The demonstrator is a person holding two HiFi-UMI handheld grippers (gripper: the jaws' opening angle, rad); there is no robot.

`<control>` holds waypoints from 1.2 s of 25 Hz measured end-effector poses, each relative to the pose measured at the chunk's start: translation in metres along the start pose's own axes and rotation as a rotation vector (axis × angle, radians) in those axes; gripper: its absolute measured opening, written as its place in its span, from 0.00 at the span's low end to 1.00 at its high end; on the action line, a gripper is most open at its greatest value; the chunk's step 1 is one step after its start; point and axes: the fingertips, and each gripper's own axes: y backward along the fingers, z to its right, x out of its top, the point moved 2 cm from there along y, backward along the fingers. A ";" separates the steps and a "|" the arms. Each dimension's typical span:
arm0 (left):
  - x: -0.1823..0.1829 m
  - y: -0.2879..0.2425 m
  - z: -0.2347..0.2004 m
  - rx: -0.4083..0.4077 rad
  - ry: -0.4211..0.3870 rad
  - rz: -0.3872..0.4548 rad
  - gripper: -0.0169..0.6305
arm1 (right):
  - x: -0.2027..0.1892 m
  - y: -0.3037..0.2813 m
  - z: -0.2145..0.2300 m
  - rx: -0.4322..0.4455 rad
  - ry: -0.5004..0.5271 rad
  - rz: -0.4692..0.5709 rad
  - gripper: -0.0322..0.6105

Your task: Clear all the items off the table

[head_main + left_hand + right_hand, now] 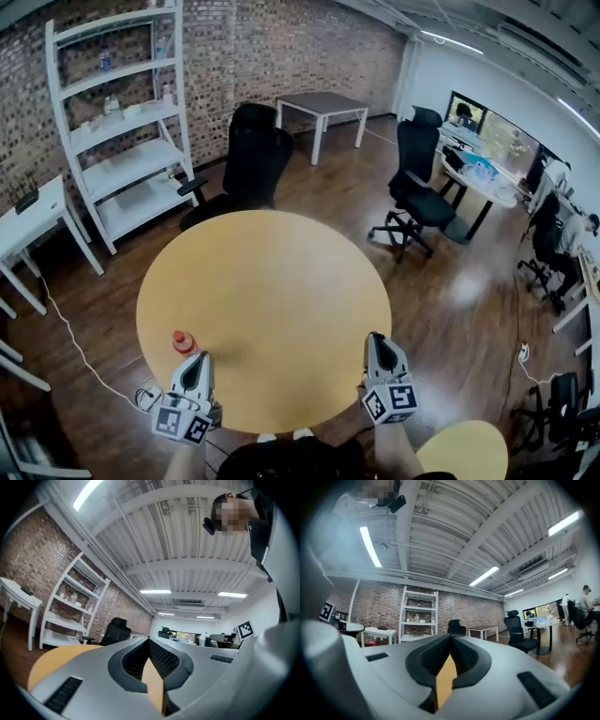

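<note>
A small orange-red bottle (183,341) stands upright on the round yellow table (272,300), near its front left edge. My left gripper (199,357) is just right of and behind the bottle, at the table's rim, apart from it. My right gripper (376,338) is over the front right rim. In the left gripper view the left gripper (149,640) has its jaws shut with nothing between them, pointing across the table top. The right gripper (451,636) in its own view is likewise shut and empty. The bottle is hidden in the left gripper view.
A black office chair (248,164) stands at the table's far side, and another (417,187) to the right. White shelves (122,131) and a white side table (28,220) line the left wall. A cable (75,347) runs over the floor at left. A second yellow round top (464,450) is at bottom right.
</note>
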 end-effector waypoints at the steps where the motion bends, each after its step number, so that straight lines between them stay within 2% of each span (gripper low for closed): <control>1: 0.006 0.010 -0.009 0.049 -0.016 0.007 0.03 | -0.001 -0.016 -0.011 0.051 -0.001 -0.004 0.06; 7: 0.032 0.060 -0.044 0.284 -0.098 0.025 0.03 | -0.013 -0.088 -0.075 0.296 -0.015 -0.031 0.06; 12: 0.034 0.085 -0.054 0.385 -0.126 0.021 0.03 | -0.020 -0.108 -0.107 0.399 -0.030 -0.037 0.06; 15: 0.032 0.085 -0.053 0.402 -0.132 0.004 0.03 | -0.029 -0.113 -0.105 0.415 -0.045 -0.063 0.06; 22: 0.011 0.065 -0.060 0.410 -0.127 -0.058 0.03 | -0.036 -0.121 -0.081 0.386 -0.071 -0.092 0.06; 27: -0.013 0.060 -0.083 0.486 -0.128 -0.124 0.03 | -0.051 -0.123 -0.070 0.359 -0.059 -0.166 0.06; 28: -0.021 0.059 -0.088 0.492 -0.116 -0.138 0.07 | -0.056 -0.123 -0.068 0.357 -0.058 -0.180 0.05; 30: -0.038 0.055 -0.097 0.493 -0.094 -0.170 0.32 | -0.067 -0.125 -0.066 0.356 -0.055 -0.205 0.05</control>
